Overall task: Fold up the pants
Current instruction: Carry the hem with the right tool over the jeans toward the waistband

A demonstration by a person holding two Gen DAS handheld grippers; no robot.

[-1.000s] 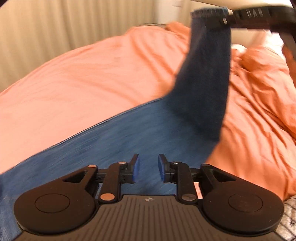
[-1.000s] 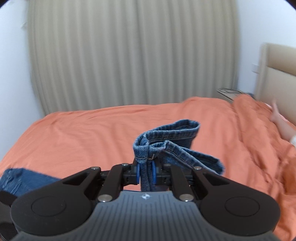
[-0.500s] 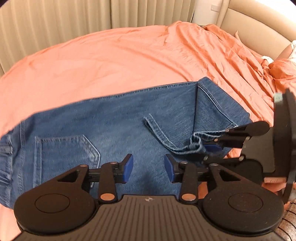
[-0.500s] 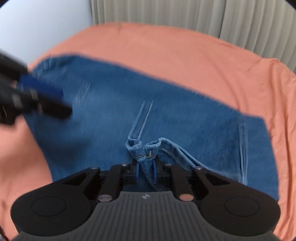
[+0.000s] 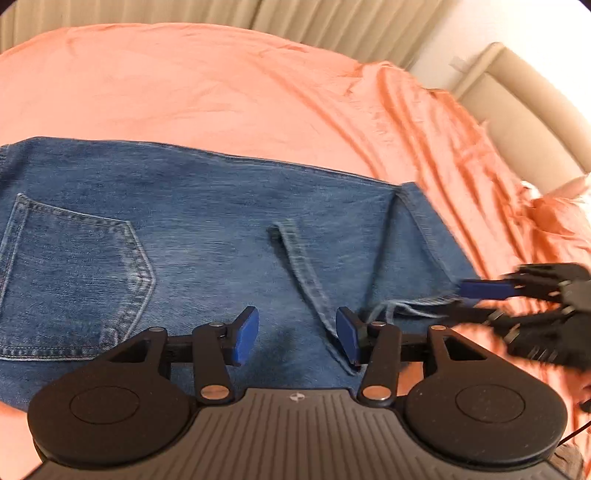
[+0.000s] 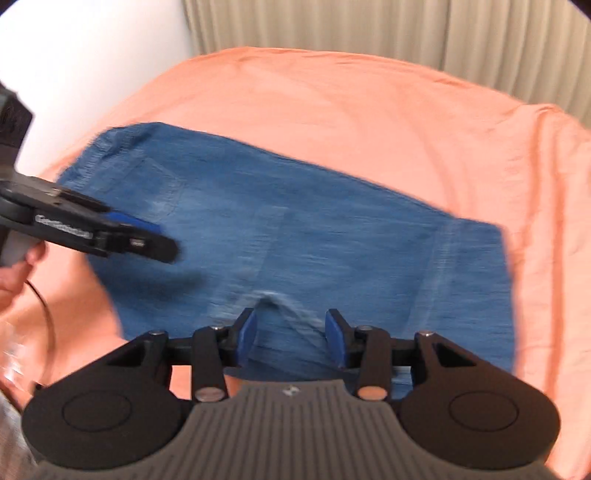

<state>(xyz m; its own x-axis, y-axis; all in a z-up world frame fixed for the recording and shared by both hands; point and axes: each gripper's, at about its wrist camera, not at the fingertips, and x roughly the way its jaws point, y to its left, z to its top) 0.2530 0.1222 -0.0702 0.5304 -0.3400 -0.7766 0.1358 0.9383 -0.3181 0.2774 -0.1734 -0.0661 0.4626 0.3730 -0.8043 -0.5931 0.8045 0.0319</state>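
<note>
Pants [image 5: 229, 236] lie folded on the orange bed [image 5: 221, 85] before beige curtains [image 6: 369, 26], both grippers' fingers [image 5: 245, 334] opening, grasping nothing.

Right tongs [image 6: 290, 338] being opened over folded jeans [image 6: 314, 236] on orange bed [image 6: 351, 110]; hem no longer being pinched.

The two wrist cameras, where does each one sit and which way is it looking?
Left wrist: behind the left gripper, angled down at the jeans on the orange bed; its fingers are opening, nothing between them.
Right wrist: behind the right gripper, tilted down at the jeans; opening over a denim fold; a hand shows at left.
Shared: jeans, bed, curtain, and each other's gripper.
</note>
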